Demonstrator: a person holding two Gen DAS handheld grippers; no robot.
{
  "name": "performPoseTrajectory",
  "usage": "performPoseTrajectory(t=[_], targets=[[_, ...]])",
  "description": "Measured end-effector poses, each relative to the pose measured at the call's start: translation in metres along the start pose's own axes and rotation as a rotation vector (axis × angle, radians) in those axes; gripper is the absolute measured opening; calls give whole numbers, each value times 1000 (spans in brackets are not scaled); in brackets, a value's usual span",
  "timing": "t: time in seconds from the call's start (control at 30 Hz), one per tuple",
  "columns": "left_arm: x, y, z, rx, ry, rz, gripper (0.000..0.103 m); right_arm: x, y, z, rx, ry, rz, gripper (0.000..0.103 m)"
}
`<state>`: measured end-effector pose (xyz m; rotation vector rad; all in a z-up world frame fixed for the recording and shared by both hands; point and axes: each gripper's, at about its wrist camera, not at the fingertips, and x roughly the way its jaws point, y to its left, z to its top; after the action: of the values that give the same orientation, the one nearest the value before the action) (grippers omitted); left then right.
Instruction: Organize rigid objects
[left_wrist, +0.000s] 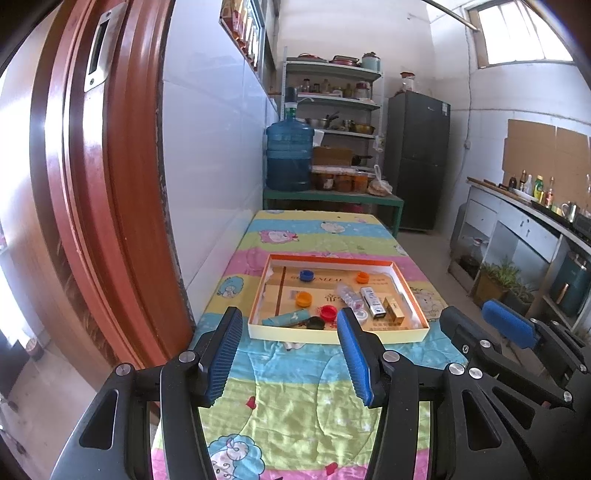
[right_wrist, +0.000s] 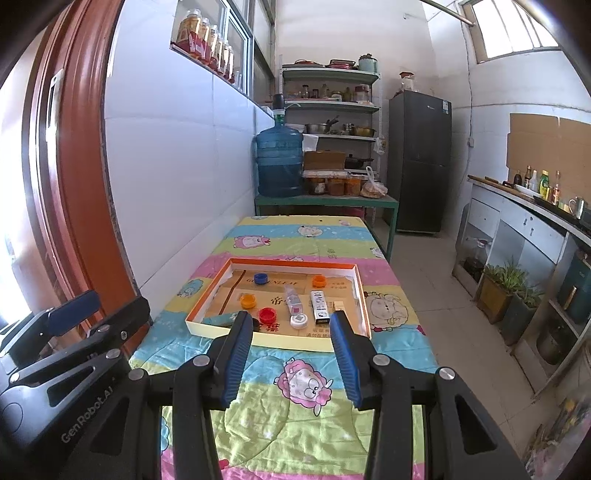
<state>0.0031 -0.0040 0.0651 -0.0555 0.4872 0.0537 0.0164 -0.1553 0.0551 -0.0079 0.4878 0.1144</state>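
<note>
Both grippers hover level above the near end of the counter (left_wrist: 295, 413), pointing forward toward a shallow tray (left_wrist: 334, 334) that lies on the bright cartoon-print cloth (right_wrist: 295, 417).

The left gripper (left_wrist: 290, 354) has its blue-padded fingers (left_wrist: 221, 360) spread wide with nothing between them; its tips sit short of the tray's near wall. The right gripper (right_wrist: 291, 360) is posed the same way beside it, fingers (right_wrist: 236, 363) wide apart and holding nothing, their tips overlapping the tray's near edge in its own view. Each gripper shows up in the other's camera, so the two are close side by side at about the same height.

Inside the tray, on a flattened cardboard liner, small things are scattered apart from one another. A blue cap (left_wrist: 306, 275) lies far left and an orange cap (left_wrist: 362, 277) far right. Another orange cap (left_wrist: 303, 298) sits mid-left, and a red cap (left_wrist: 328, 312) lies nearer, with a black cap (left_wrist: 316, 323) just beside it. A teal box (left_wrist: 286, 317) rests flat along the near left wall. Toward the right are a clear plastic packet (left_wrist: 349, 293), a white round lid (right_wrist: 299, 320), a silver box (left_wrist: 373, 302) and a gold box (left_wrist: 393, 308), the last partly hidden in the right wrist view, so its exact pose is hard to tell there.

A red door frame (left_wrist: 110, 184) stands at left.
</note>
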Motion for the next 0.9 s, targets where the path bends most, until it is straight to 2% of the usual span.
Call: performPoseTrajectory(t=[0.9], targets=[[4, 0, -2, 5, 6, 8, 55, 5, 1, -2, 3, 14, 8, 43]])
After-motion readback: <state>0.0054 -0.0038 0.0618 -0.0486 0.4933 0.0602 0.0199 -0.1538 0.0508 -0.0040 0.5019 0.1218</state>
